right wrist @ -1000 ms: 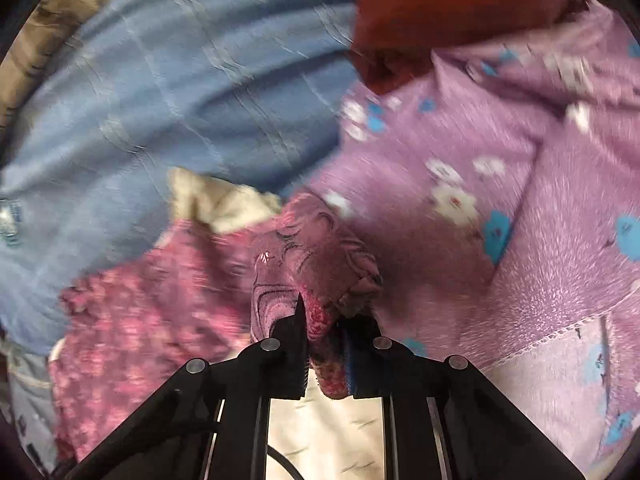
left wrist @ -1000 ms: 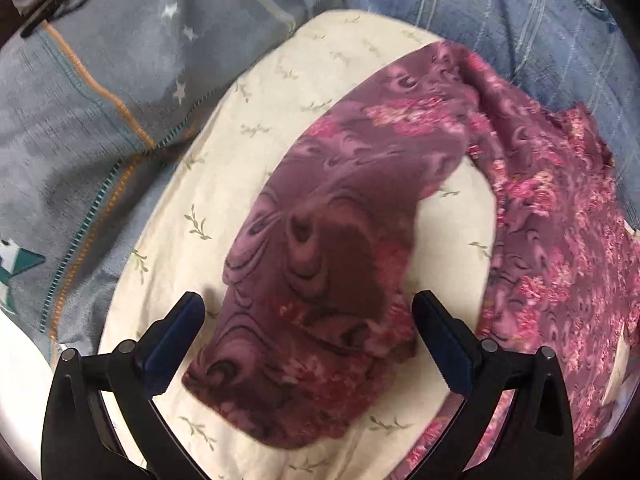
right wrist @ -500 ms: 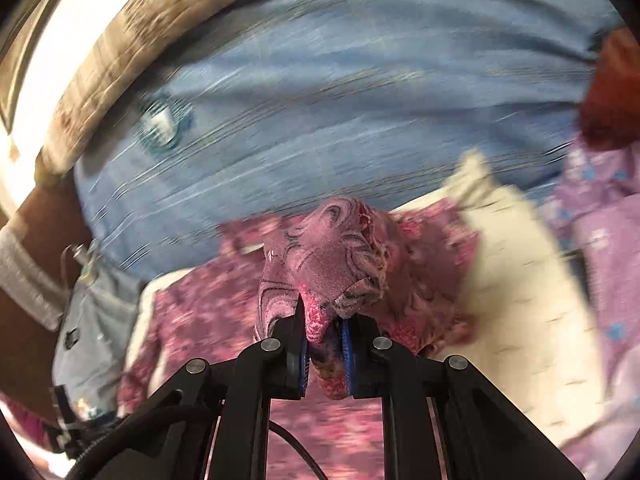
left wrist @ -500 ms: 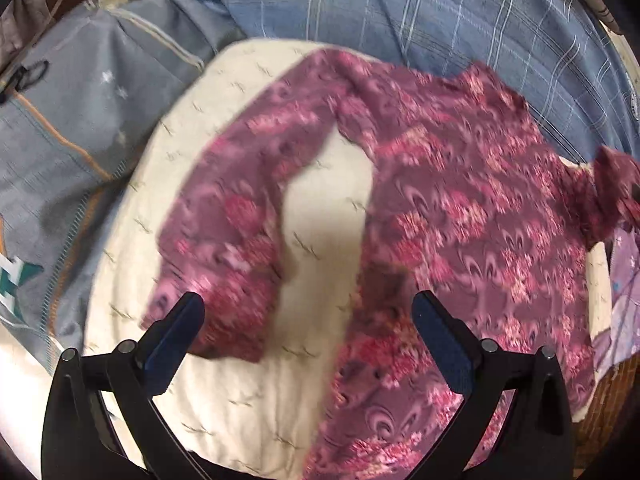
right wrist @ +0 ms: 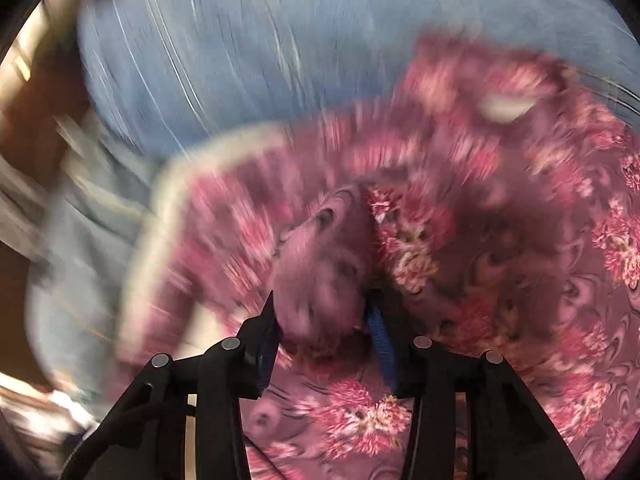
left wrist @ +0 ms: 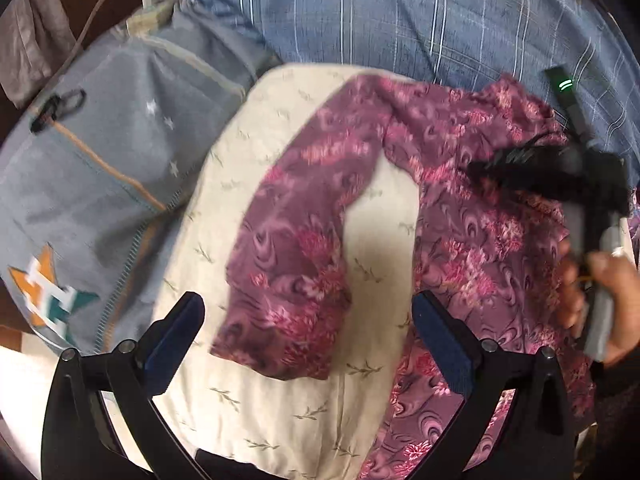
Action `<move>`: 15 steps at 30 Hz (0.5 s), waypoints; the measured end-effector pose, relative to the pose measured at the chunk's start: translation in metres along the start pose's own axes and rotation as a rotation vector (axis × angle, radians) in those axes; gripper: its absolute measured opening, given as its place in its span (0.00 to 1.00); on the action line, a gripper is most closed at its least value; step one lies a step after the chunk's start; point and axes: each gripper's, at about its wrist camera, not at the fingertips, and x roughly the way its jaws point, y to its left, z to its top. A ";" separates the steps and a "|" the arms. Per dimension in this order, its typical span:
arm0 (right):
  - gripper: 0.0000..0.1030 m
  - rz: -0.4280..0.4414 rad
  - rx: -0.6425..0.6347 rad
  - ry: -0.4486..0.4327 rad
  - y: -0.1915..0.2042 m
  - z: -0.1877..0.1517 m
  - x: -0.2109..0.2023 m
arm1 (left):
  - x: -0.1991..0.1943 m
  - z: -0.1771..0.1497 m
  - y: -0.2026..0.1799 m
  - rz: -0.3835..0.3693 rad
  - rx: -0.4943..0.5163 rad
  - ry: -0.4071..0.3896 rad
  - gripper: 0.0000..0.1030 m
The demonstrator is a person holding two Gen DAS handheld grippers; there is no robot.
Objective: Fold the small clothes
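My right gripper [right wrist: 324, 322] is opening, a bunched fold of the top [right wrist: 500, 280] between its 2 blue pads, which look clear of the cloth, though blur hides much. My left gripper [left wrist: 308, 332] hangs wide and empty above the sleeve [left wrist: 296, 248]. The top lies spread on the cream pillow [left wrist: 280, 408], against blue bedding [left wrist: 400, 16].

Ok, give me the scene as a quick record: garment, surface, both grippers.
garment: floral purple top spread out, one sleeve lying out to the side
surface: cream cushion on blue bedding
left gripper: open, empty, above the sleeve
right gripper: jaws opening, bunched fabric between them
view quality: right wrist heavily blurred
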 end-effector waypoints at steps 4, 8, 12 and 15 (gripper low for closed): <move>0.45 0.025 -0.020 -0.090 -0.009 0.001 -0.030 | -0.019 0.000 -0.007 -0.057 0.007 -0.053 1.00; 0.58 0.088 -0.004 -0.205 -0.049 -0.024 -0.102 | -0.016 0.006 -0.031 -0.134 0.012 -0.032 1.00; 0.78 0.141 0.242 -0.279 -0.154 -0.054 -0.138 | 0.008 0.025 -0.066 -0.213 -0.013 0.037 1.00; 0.78 0.171 0.414 -0.246 -0.222 -0.083 -0.125 | 0.035 0.042 -0.087 -0.238 -0.069 0.091 1.00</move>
